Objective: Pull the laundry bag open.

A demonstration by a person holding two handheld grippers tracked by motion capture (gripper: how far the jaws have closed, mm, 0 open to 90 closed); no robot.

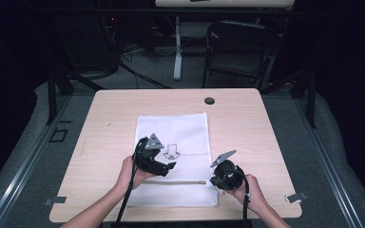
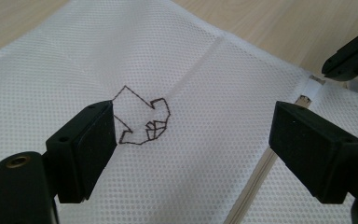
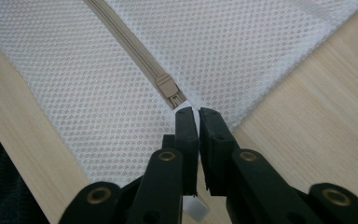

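Observation:
A white mesh bag (image 1: 173,128) lies flat on the wooden table (image 1: 109,118), with a black line drawing (image 2: 142,119) printed on it. A beige zipper (image 1: 176,181) runs across its near end. My left gripper (image 1: 170,167) hovers open over the drawing (image 1: 172,152), its jaws wide apart above the mesh (image 2: 191,56) and holding nothing (image 2: 193,144). My right gripper (image 3: 196,112) is shut, its tips resting on the bag (image 3: 74,93) just past the zipper slider (image 3: 167,87). Whether it pinches fabric is hidden. The slider (image 2: 303,99) and the right gripper (image 2: 349,58) also appear in the left gripper view.
A round cable hole (image 1: 209,100) sits near the table's far edge. Metal clips (image 1: 295,197) are at the near corners. A dark folding chair (image 1: 240,47) and a white table leg (image 1: 177,52) stand beyond the table. Bare wood flanks the bag.

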